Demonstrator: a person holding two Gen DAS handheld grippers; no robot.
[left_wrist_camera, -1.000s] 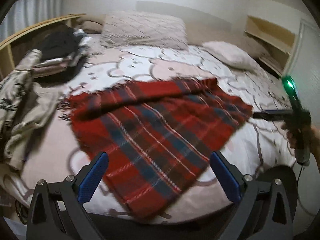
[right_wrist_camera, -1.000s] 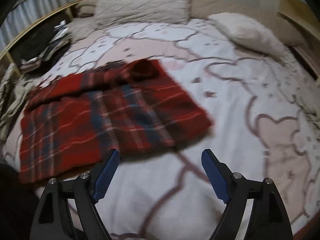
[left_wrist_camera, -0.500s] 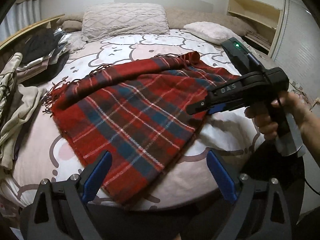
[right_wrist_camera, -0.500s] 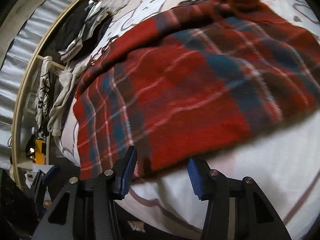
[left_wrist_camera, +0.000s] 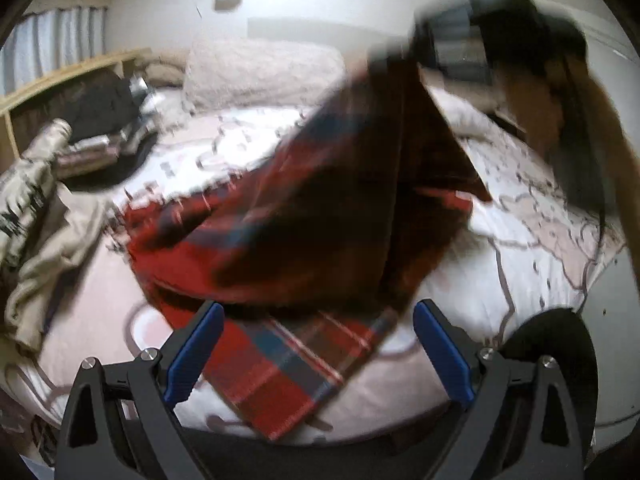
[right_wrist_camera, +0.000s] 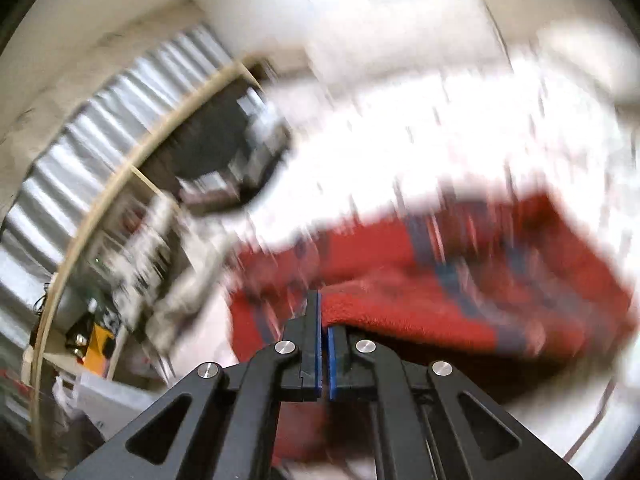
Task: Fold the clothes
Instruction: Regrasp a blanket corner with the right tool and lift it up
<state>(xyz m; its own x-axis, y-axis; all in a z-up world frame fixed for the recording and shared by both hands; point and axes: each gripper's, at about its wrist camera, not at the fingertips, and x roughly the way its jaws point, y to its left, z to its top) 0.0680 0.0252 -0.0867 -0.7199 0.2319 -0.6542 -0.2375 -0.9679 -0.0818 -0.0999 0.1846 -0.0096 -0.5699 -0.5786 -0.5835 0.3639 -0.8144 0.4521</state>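
A red plaid scarf [left_wrist_camera: 280, 364] lies on the bed. Its right side is lifted high and hangs as a dark blurred sheet [left_wrist_camera: 360, 200] from my right gripper, seen at the top right of the left wrist view [left_wrist_camera: 452, 48]. In the right wrist view my right gripper [right_wrist_camera: 323, 332] is shut on the red scarf's edge [right_wrist_camera: 400, 312]. My left gripper [left_wrist_camera: 316, 352] is open and empty, low over the scarf's near corner.
The bed sheet [left_wrist_camera: 520, 264] is white and pink. Pillows [left_wrist_camera: 264, 68] lie at the head. A pile of dark and beige clothes [left_wrist_camera: 92, 128] sits along the left side by a wooden frame [left_wrist_camera: 60, 76]. Curtains [right_wrist_camera: 80, 168] hang behind.
My right gripper closed on the scarf's right edge and lifted it up and over toward the left. The left gripper stayed open near the front.
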